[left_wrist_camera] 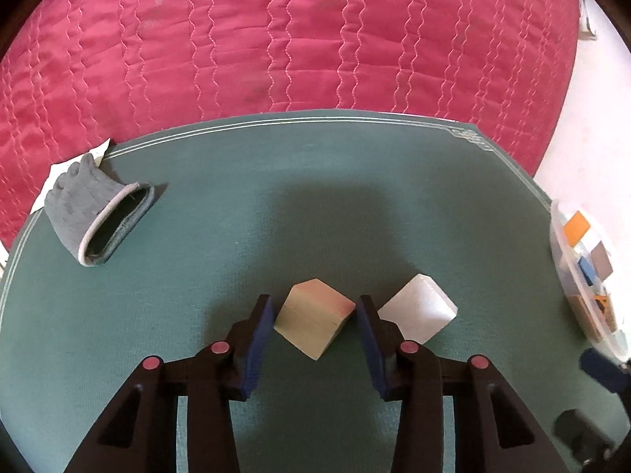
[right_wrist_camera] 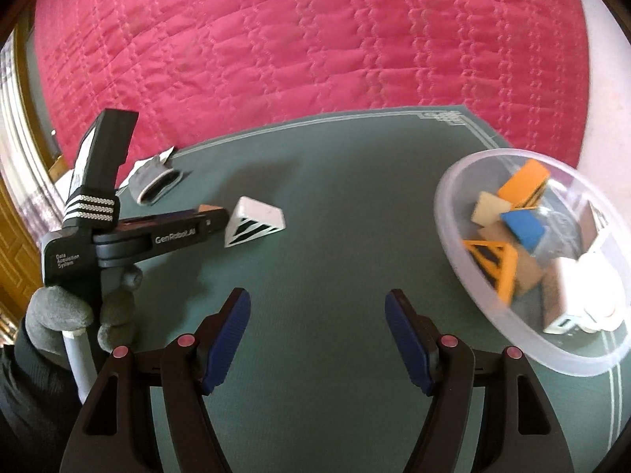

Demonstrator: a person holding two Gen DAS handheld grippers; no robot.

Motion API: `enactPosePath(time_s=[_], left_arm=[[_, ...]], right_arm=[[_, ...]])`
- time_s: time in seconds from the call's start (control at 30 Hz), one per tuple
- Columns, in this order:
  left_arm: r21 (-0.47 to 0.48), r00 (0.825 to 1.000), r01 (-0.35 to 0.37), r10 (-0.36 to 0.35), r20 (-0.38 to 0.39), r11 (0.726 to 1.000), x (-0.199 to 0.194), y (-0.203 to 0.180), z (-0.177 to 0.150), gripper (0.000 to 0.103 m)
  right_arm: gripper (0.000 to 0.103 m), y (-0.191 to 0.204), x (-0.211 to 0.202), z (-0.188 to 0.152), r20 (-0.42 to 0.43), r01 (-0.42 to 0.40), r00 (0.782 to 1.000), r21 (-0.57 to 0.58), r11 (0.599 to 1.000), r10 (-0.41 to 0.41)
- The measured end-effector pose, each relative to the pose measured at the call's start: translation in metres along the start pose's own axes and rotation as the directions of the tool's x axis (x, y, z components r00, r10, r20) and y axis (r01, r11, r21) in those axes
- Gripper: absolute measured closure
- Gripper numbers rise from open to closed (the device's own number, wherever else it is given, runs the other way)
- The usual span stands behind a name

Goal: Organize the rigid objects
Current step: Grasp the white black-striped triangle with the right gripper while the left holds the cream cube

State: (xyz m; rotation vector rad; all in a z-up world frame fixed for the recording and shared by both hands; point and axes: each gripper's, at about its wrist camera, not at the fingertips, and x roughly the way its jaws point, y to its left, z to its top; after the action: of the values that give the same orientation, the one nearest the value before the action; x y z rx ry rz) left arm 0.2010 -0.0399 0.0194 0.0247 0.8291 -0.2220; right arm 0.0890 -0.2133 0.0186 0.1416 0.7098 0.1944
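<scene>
Two blocks lie on the green surface [left_wrist_camera: 197, 236]: a wooden cube [left_wrist_camera: 313, 317] between the left hand-held gripper [left_wrist_camera: 314, 325] pads, gripped at its corners, and a white block [left_wrist_camera: 418, 307] just beside at 3 o'clock. Right hand-held gripper [right_wrist_camera: 317, 331] is spread, empty; the clear bowl [right_wrist_camera: 453, 213] sits at its 2 o'clock.

Green mat [left_wrist_camera: 315, 205], pink quilt [left_wrist_camera: 276, 39], white-and-black striped wedge [right_wrist_camera: 256, 222], grey glove [left_wrist_camera: 94, 213].

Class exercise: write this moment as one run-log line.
left hand-held gripper: astride wooden block, pads apparently touching | right hand-held gripper: open, empty | white block: on mat | clear bowl: holds sorted blocks
</scene>
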Motion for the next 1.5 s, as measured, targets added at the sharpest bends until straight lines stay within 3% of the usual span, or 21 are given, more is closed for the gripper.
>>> enactPosePath(time_s=[0.27,0.57,1.27,1.5], left_arm=[[-0.056,0.998,0.026,-0.022,0.059,0.998,-0.012,0.010,-0.001,0.060],[-0.135,0.994,-0.006,0.020,0.105,0.991,-0.029,0.036,0.005,0.060],[-0.219,0.991,-0.041,0.068,0.117,0.975,-0.036,0.062,0.008,0.060],[-0.239,0.991,-0.041,0.070,0.112,0.970,-0.036,0.065,0.008,0.060]], right_arm=[[0.031,0.018,0.027,0.012,-0.065,-0.058,0.996,0.015,0.998,0.059],[0.031,0.039,0.064,0.030,-0.137,-0.122,0.983,0.040,0.992,0.126],[0.031,0.084,0.117,0.063,-0.094,-0.002,0.996,-0.065,0.998,-0.005],[0.056,0.087,0.118,0.064,-0.093,0.025,0.995,-0.101,0.995,-0.034]])
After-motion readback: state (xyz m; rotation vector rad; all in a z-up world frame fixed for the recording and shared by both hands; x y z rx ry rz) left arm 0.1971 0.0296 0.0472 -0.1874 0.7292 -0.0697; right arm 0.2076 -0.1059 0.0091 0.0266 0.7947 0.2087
